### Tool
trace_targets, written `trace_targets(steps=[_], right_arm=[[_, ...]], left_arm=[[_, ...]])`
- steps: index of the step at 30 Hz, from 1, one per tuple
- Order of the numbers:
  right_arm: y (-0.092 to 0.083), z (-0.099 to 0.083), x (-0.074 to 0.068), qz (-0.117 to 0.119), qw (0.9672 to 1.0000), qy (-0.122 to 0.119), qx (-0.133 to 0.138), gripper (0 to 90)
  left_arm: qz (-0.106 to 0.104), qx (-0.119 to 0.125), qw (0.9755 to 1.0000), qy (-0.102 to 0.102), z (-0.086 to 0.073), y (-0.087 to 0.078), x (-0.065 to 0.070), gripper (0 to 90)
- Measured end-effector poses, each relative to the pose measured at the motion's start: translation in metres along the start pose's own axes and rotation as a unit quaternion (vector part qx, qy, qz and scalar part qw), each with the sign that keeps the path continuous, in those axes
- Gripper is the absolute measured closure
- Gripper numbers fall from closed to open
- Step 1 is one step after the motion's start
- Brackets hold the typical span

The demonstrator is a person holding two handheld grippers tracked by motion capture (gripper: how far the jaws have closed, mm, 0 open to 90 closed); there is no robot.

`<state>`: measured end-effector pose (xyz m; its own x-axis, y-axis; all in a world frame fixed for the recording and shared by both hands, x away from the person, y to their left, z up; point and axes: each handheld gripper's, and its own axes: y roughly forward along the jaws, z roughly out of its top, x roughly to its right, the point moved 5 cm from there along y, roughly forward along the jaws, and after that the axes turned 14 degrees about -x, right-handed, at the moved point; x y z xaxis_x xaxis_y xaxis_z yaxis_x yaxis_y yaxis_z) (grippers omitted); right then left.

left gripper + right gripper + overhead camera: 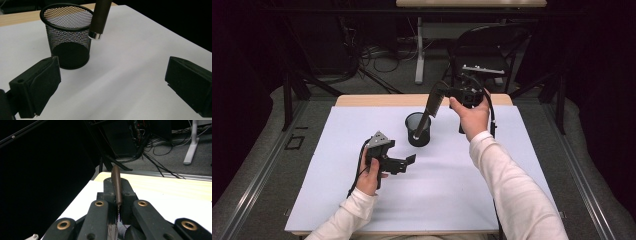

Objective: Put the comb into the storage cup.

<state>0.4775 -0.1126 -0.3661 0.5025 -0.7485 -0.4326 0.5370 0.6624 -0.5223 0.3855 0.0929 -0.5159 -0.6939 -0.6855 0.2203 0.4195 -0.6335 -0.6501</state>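
So the right gripper (446, 93), upper middle of the high view, is clamped on the toothed end of a dark comb (431, 109). The comb's handle tip hangs right at the rim of the black mesh pen cup (417, 129), center frame. That cup looks light: clip the rim and it'll likely tip or skid. The left gripper (404, 163), lower left, sits wide open and empty, not steadying anything.

Dark comb (432, 107) tilted, handle over mesh cup (417, 131)
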Motion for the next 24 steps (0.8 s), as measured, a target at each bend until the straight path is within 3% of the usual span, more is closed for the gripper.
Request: trace_targets(steps=[24], right_arm=[[0.006, 0.021, 0.001, -0.026, 0.9995, 0.006, 0.015, 86.4]], left_arm=[[0.006, 0.006, 1.0, -0.003, 0.001, -0.003, -0.003, 0.6]])
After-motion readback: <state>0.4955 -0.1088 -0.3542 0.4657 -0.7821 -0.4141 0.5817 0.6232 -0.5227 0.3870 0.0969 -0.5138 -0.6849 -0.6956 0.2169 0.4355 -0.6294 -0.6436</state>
